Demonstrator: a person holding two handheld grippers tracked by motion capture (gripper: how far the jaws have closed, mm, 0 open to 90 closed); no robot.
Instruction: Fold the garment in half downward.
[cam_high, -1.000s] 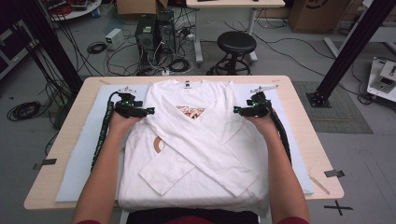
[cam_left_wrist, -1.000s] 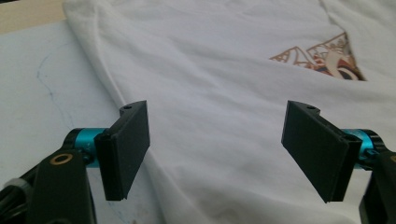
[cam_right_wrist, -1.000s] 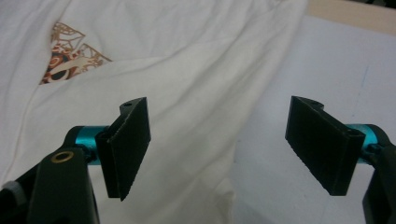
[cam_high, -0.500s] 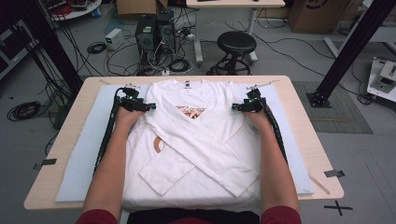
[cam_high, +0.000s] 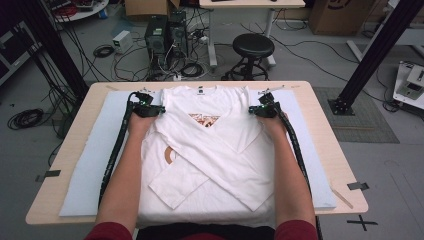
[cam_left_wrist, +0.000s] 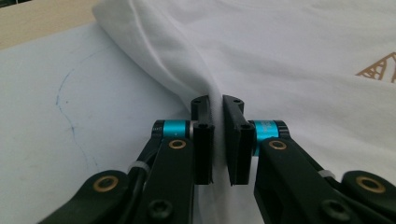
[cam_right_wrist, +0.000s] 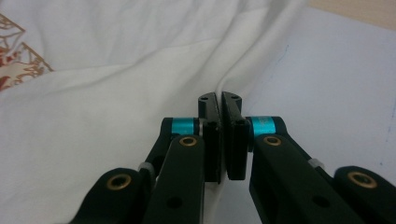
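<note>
Left gripper (cam_high: 150, 111): jaws nearly closed, pinching a fold of the shirt (cam_high: 210, 150) at its shoulder edge. In the left gripper view (cam_left_wrist: 217, 135) white cloth rises between the two black pads, with only a thin gap left. To the outer side of this gripper, bare mat (cam_high: 90, 165); to the inner side and ahead, the body of the shirt with the brown print.

Between the grippers: shirt lying flat on the mat, collar toward the far table (cam_high: 325, 115) edge, hem toward the person. Both sleeves already folded inward and crossing over the chest. Long axis of the shirt running from collar to hem, so straight back from both grippers toward the person.

Right gripper (cam_high: 264, 110): jaws closed tight on the other shoulder fold. In the right gripper view (cam_right_wrist: 220, 135) the pads meet around a thin ridge of cloth; shirt to its inner side, mat to its outer side.

Both grippers sitting level with each other, one at each shoulder, equally near to the collar. Probably next: lifting both shoulders together and carrying them back along the long axis toward the hem, to fold the shirt in half. Important there: keeping both hands even, otherwise a crooked fold and slipping sleeves.
</note>
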